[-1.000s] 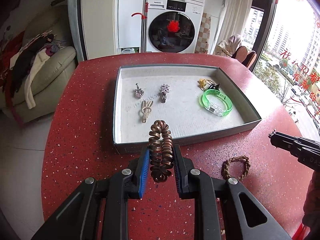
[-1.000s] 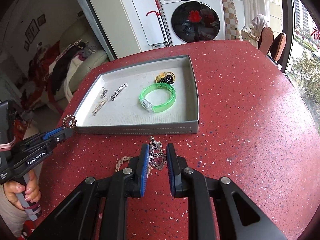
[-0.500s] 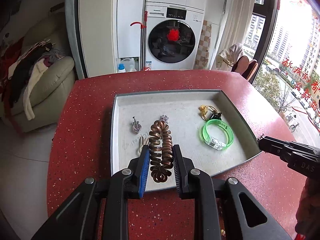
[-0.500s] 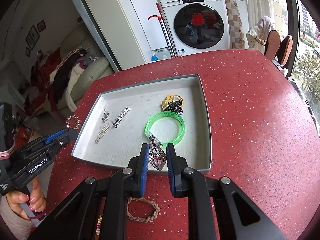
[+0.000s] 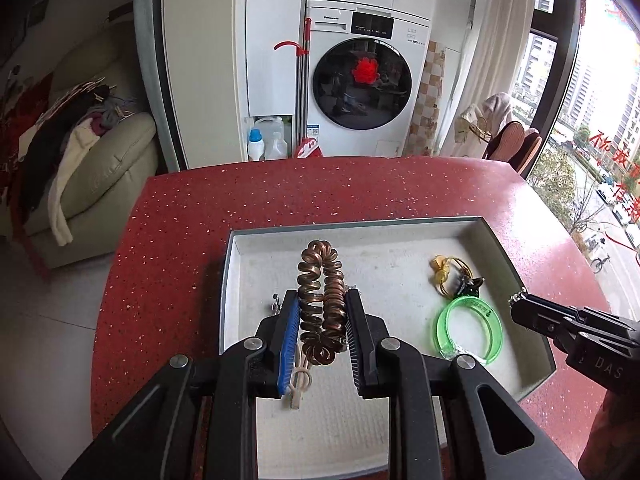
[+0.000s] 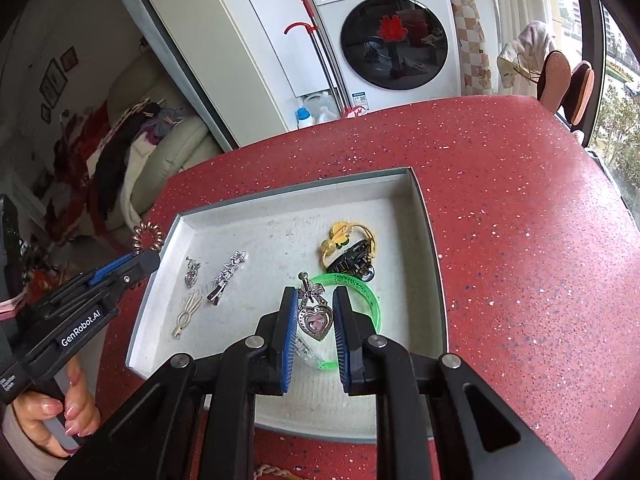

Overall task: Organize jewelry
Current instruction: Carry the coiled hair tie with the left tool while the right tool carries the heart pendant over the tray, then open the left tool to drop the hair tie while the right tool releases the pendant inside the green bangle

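Copper-coloured coil hair tie (image 5: 321, 304) is pressed between the fingers of our left gripper (image 5: 322, 322), which are closed on its two sides, and it now hangs over the inside of the grey tray (image 5: 508, 250). One second ago this gripper was before the near wall of the tray, over the red surface (image 5: 180, 240); since then we carried it forward, so the coil is above the tray floor. The same happened on the other side: our right gripper (image 6: 315, 320) has its fingers closed narrowly on a heart pendant (image 6: 317, 320), and it moved from the surface to a place above the green bangle (image 6: 366, 292). The opening of both did not change during this move. We judge that both pieces are now ready to be lowered and released, so the carrying step is nearly finished.

In the tray we count, from the right wrist view: one green bangle, one yellow and black group of hair clips (image 6: 352, 254) which we cannot separate, one star clip (image 6: 227, 276), one small silver charm (image 6: 191, 272) and one cream clip (image 6: 186, 314). Two pieces are held in the air. One braided bracelet (image 6: 276, 472) lies outside, near the front wall of the tray, only partly visible.
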Demonstrator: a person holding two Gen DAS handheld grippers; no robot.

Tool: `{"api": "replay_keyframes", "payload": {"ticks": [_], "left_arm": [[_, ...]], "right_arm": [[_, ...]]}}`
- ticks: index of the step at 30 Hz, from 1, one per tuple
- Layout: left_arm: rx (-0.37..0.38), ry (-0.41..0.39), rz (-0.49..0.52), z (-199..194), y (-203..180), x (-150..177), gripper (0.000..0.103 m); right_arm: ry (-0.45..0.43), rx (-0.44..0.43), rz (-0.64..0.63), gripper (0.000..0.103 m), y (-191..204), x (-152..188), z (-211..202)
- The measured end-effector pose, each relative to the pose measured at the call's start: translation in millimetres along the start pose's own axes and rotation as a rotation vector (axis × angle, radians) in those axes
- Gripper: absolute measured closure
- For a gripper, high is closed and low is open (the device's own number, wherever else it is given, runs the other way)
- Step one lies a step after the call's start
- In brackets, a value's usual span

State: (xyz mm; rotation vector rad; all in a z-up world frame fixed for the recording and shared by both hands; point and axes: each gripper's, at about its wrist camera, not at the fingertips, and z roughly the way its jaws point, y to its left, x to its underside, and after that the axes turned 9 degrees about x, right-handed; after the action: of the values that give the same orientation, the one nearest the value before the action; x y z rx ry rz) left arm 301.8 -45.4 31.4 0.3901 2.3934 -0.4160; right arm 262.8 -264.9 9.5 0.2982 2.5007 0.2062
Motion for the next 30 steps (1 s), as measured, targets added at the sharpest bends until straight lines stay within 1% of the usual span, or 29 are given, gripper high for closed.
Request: {"api": "replay_keyframes", "payload": {"ticks": [5, 8, 17, 23, 26, 27, 29, 30], "left_arm": [[-0.025, 0.038, 0.032, 23, -4, 9, 0.061], [-0.026, 0.059, 0.036, 34, -5, 16, 0.061], [-0.049, 0.097, 0.060, 53, -7, 26, 0.061], [-0.083, 0.081, 0.107, 54, -14, 29, 0.061], [-0.090, 0.078, 0.115, 53, -15, 30, 0.061], [-0.090, 0.077, 0.116, 53, -15, 30, 0.061], [-0.093, 0.076, 0.113, 53, -15, 30, 0.061], [-0.095, 0.076, 0.111, 53, -15, 31, 0.061]], "right_arm": [[0.034, 0.012, -0.001, 0.084, -2, 4, 21], [0.046, 0.030, -0.016, 0.084, -1, 8, 32], [0.053, 0.091, -0.060, 0.084, 6, 12, 48], [0.041, 0.126, -0.109, 0.083, 15, 13, 50], [0.040, 0.122, -0.104, 0.083, 15, 14, 49], [0.042, 0.116, -0.099, 0.081, 15, 13, 49], [0.044, 0.101, -0.090, 0.073, 13, 13, 47], [0.040, 0.094, -0.086, 0.063, 13, 13, 46]]}}
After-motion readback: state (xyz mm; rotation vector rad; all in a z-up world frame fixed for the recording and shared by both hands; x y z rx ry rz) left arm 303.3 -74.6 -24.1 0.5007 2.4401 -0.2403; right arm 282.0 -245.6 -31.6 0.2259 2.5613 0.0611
